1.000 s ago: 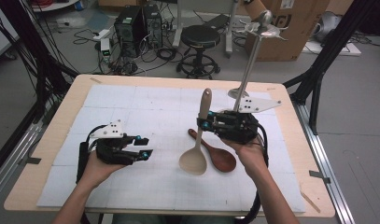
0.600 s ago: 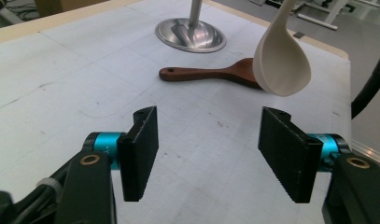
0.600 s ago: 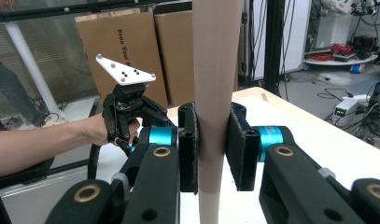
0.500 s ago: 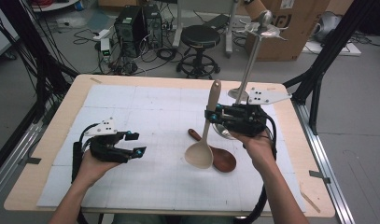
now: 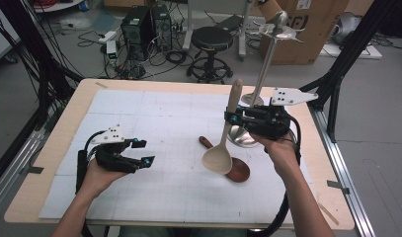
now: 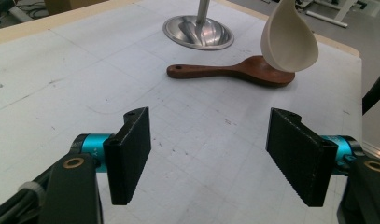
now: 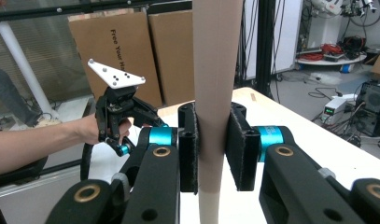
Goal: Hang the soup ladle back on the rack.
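Note:
My right gripper (image 5: 232,119) is shut on the handle of a light wooden spoon (image 5: 217,159) and holds it upright above the mat, bowl down. In the right gripper view its pads (image 7: 187,149) press the pale handle (image 7: 214,70) from both sides. A dark brown spoon (image 5: 236,171) lies flat on the mat under the hanging bowl. My left gripper (image 5: 145,152) hovers low at the left of the mat. Its jaws have just been opening and hold nothing (image 6: 208,158). Ahead of them lie the dark spoon (image 6: 225,72) and the light bowl (image 6: 288,44).
A metal stand (image 5: 265,64) with a round base (image 5: 243,137) rises at the back right of the table, just behind the right gripper. A white gridded mat (image 5: 154,113) covers most of the wooden table (image 5: 65,118). The base (image 6: 198,32) sits beyond the dark spoon.
The right gripper has carried the light spoon a little to the right and upward. The left gripper's jaws have spread wider while the hand stayed nearly in place.

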### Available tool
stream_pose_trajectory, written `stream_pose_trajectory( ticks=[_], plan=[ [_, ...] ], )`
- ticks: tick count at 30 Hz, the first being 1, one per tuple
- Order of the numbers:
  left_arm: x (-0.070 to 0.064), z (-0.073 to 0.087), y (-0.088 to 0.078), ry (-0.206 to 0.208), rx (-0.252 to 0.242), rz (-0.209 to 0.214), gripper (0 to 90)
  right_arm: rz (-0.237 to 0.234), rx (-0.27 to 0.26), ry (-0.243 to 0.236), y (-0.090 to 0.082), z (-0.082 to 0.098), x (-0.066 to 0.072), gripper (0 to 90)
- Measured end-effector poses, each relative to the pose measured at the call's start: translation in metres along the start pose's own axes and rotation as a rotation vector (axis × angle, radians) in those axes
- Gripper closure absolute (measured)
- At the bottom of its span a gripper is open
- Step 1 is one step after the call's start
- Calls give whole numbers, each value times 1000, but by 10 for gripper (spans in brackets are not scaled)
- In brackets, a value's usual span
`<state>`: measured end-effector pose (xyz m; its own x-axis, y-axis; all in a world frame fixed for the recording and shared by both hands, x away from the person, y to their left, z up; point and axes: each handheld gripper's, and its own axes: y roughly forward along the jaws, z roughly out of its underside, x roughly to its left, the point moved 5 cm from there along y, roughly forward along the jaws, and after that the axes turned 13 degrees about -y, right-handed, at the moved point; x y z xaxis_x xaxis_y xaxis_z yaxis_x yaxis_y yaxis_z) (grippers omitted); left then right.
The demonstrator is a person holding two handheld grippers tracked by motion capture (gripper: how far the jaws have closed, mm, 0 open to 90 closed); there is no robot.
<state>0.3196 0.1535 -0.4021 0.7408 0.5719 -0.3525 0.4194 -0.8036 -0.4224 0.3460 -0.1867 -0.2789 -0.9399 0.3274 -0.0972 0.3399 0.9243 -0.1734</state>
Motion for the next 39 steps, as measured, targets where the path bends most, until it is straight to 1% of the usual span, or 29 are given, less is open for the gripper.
stream_pose_trajectory(
  ticks=[5, 7, 11, 14, 17, 23, 25, 30, 31, 34, 39],
  plan=[
    [1, 0, 1, -6, 5, -3, 300, 8, -5, 0, -4, -2, -3, 766],
    [1, 1, 1, -1, 11, -1, 298, 10, -4, 4, -5, -3, -5, 766],
    [1, 1, 1, -5, 7, -5, 292, 11, -4, 6, -8, -5, -7, 765],
    [1, 1, 2, -7, 12, -6, 289, 11, -5, 4, -10, -7, -9, 766],
    [0, 1, 3, -1, 18, -9, 287, 21, -15, -3, -13, -9, -12, 766],
    [-1, 2, 4, -3, 22, -13, 275, 33, -11, 10, -18, -7, -17, 766],
    [-1, 2, 4, -6, 18, -11, 275, 37, -11, 10, -20, -9, -18, 766],
    [-1, 1, 3, 0, 20, -12, 270, 50, -6, -8, -25, -17, -22, 766],
    [-1, 1, 3, -3, 16, -14, 268, 52, -16, -5, -26, -19, -23, 766],
    [-1, 1, 3, 0, 17, -18, 259, 60, -20, -2, -29, -22, -27, 766],
    [-1, 1, 3, -4, 13, -24, 239, 73, -8, 5, -33, -24, -34, 766]
  ],
)
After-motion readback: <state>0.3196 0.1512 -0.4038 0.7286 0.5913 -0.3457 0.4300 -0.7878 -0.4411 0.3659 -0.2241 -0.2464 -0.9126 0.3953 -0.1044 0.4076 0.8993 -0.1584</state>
